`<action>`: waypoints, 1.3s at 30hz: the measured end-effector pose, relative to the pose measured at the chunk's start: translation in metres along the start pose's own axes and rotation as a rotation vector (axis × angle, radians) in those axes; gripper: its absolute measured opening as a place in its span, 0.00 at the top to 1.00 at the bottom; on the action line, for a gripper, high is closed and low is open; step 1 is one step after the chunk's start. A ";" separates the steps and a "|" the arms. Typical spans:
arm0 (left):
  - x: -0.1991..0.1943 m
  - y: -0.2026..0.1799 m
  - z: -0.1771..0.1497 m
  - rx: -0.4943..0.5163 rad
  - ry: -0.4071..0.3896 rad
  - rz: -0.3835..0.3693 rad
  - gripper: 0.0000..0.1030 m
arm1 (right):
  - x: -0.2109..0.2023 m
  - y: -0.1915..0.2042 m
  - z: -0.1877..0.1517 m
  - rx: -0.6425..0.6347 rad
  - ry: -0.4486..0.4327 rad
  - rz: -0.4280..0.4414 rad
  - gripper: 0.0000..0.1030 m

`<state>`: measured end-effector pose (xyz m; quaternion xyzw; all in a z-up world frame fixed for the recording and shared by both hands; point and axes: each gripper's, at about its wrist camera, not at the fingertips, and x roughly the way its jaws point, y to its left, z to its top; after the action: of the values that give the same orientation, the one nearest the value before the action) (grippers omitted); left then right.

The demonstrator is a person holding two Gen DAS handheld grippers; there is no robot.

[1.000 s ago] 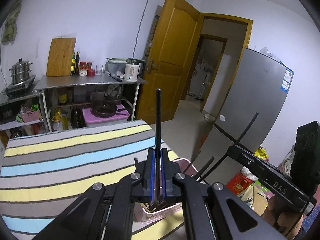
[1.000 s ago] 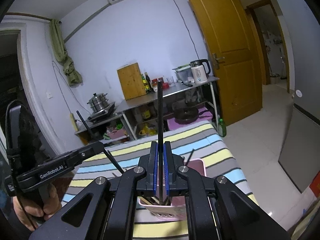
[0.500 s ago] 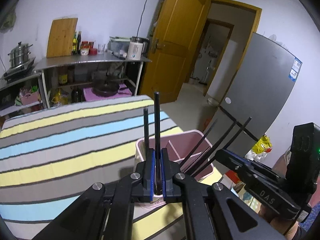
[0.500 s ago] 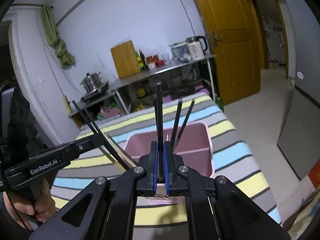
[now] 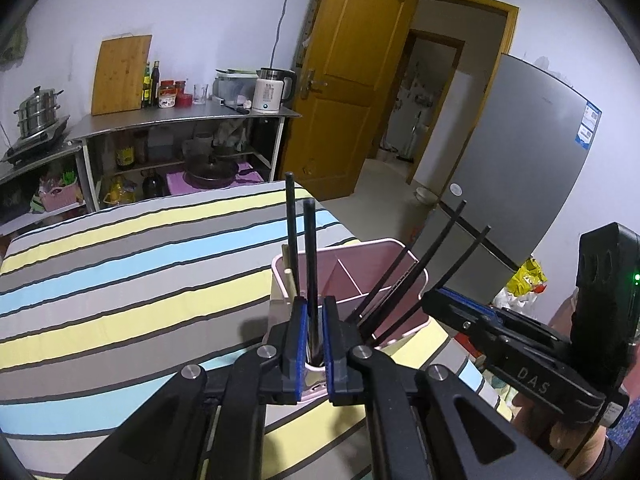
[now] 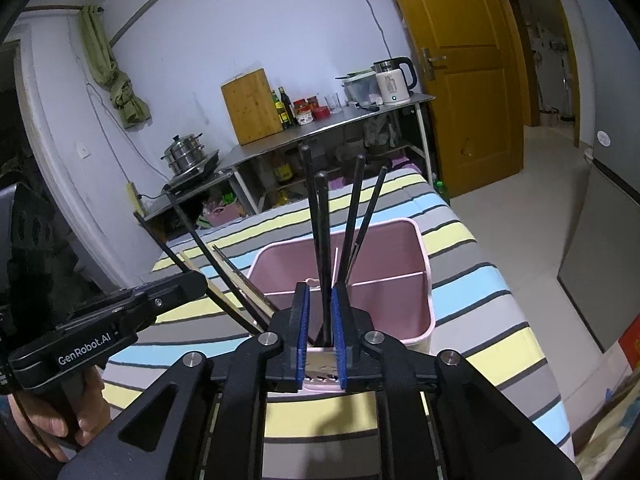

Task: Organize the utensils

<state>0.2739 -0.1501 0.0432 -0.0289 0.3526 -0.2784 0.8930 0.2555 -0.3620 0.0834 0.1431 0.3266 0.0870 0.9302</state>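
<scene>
Left wrist view: left gripper (image 5: 315, 320) clenched on a black chopstick (image 5: 311, 256), blue pads (image 5: 303, 332) close against the lower shaft. Stands near upright, lower end down inside the pink holder (image 5: 416, 280) at its near end, short of the divider (image 5: 350, 276). Just left of it, a second black stick (image 5: 292, 224), also upright in the holder, with pale wooden chopsticks (image 5: 286, 264) at the rim beside it. Rests on the striped cloth (image 5: 120, 264), close to the table's right-hand edge. Off to the right, the right gripper (image 5: 448, 304), held in a hand (image 5: 568, 436) low in the corner. Two slanted black sticks (image 5: 436, 248) beside its tip (cannot tell from here whether either sits in its jaws).

Right wrist view: right gripper (image 6: 321, 320) opening, jaws apart from the thin dark chopstick (image 6: 324, 264) between them, a gap showing on each side; released, not pinched. Points up and slightly away, lower end inside the holder's near end, just behind the rim. Beside it two leaning black sticks (image 6: 354, 208), tilted right, lower ends in the holder. At the left, the left gripper (image 6: 192, 280), with more black sticks crossing past its tip.
</scene>
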 end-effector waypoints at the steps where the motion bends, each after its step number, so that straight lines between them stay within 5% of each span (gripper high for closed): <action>1: -0.003 0.000 -0.001 -0.002 -0.004 0.001 0.92 | -0.003 0.001 0.000 -0.003 -0.005 0.000 0.87; 24: -0.067 -0.012 -0.052 0.010 -0.097 0.024 0.73 | -0.056 0.025 -0.030 -0.075 -0.051 -0.005 0.82; 39: -0.079 -0.022 -0.094 0.047 -0.128 0.090 0.73 | -0.075 0.030 -0.067 -0.122 -0.062 -0.039 0.81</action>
<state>0.1558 -0.1144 0.0264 -0.0097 0.2889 -0.2439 0.9257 0.1535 -0.3384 0.0866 0.0822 0.2945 0.0840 0.9484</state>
